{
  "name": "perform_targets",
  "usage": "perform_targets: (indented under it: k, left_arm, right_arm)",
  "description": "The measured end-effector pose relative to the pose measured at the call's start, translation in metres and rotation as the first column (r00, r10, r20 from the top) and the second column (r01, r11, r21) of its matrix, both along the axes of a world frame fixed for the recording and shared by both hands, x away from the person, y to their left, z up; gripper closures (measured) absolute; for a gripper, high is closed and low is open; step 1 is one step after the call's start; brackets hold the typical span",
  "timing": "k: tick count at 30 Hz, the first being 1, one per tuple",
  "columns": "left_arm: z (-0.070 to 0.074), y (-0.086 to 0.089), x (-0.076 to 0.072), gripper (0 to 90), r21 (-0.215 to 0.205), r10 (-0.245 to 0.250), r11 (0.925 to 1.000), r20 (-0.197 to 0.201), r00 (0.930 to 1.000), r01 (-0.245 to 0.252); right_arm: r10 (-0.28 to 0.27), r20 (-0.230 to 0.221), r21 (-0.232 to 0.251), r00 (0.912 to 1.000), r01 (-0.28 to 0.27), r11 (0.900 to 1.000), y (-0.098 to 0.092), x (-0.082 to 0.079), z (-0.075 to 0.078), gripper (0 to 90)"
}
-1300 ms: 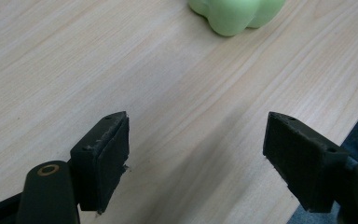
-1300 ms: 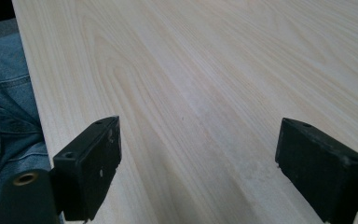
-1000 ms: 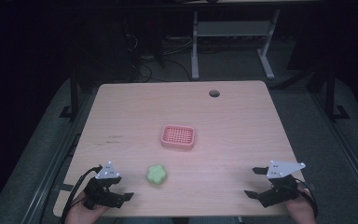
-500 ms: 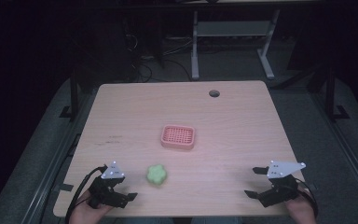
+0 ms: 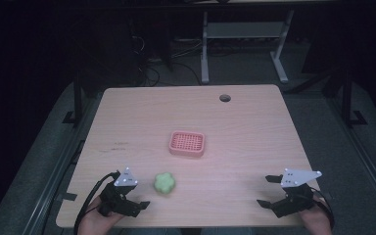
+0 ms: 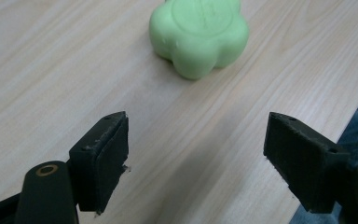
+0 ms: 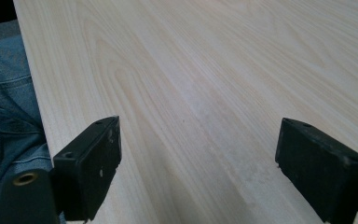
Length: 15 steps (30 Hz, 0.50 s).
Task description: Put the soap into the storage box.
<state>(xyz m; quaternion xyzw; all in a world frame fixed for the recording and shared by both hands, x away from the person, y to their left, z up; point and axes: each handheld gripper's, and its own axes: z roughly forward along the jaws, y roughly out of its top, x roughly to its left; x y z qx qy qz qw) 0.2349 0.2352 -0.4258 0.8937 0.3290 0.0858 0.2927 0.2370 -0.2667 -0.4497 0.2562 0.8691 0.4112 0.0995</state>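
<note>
Light wood counter (image 5: 254, 122) with rounded corners, lit against a dark room. Near its middle, a pink rectangular basket (image 5: 187, 143) with a perforated floor, lying flat and apart from everything else. Toward the near edge, left of centre, a pale green lobed soft toy (image 5: 164, 183), flower-like in outline, resting directly on the wood. Just left of that toy, the left claw (image 5: 139, 204), held in a hand (image 5: 98, 223) at the near-left edge, released, jaws spread wide and pointing toward the toy but not touching it. From the left gripper view, the same green toy (image 6: 199, 33) ahead of and slightly above the gap between the two black jaws, bare wood between toy and jaw tips, nothing gripped. At the near-right edge, the right claw (image 5: 267, 191), also released, jaws parted and aimed leftward across the counter, well apart from toy and basket, grey three-cornered plate on top. From the right gripper view, two black jaws wide apart over bare wood grain (image 7: 205, 84), with blue denim (image 7: 9, 107) beyond the counter's edge at the left. Small round hole (image 5: 225, 98) in the counter near the far side. White metal frame legs (image 5: 245, 34) on the floor beyond.
</note>
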Motion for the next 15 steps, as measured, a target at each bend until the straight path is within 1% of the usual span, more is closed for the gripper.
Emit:
perform_targets:
  k: [2,5,10,12,13,15]
  left_arm:
    - [0.002,0.0,0.001,21.6,-0.001,0.001,1.0,-0.005,1.0,-0.001]
    - [0.004,-0.001,0.003,20.8,0.007,0.002,1.0,-0.013,0.9999,-0.002]
    - [0.008,-0.003,0.007,20.9,0.024,-0.004,0.9997,-0.018,0.9998,0.004]
    - [0.01,-0.005,0.008,20.8,0.032,-0.01,0.9994,-0.014,0.9999,0.01]
    - [0.012,-0.006,0.009,20.9,0.034,-0.003,0.9994,-0.011,0.9999,0.003]
    - [0.013,-0.009,0.011,20.9,0.05,0.002,0.9988,-0.007,1.0,-0.001]
  right_arm:
    - [-0.01,-0.01,0.003,0.9999,0.01,1.0,0.0,-0.001,0.0,13.8]
    - [-0.007,0.0,0.003,1.0,0.007,1.0,-0.001,0.0,0.0,13.8]
    - [-0.008,-0.001,0.006,1.0,0.008,1.0,-0.002,0.0,0.0,13.8]
    - [-0.009,0.0,0.008,1.0,0.009,1.0,-0.002,0.0,0.0,13.8]
    - [-0.009,0.0,0.009,1.0,0.009,1.0,-0.002,0.0,0.0,13.8]
    - [-0.007,0.001,0.008,1.0,0.007,1.0,-0.002,0.0,0.0,13.8]
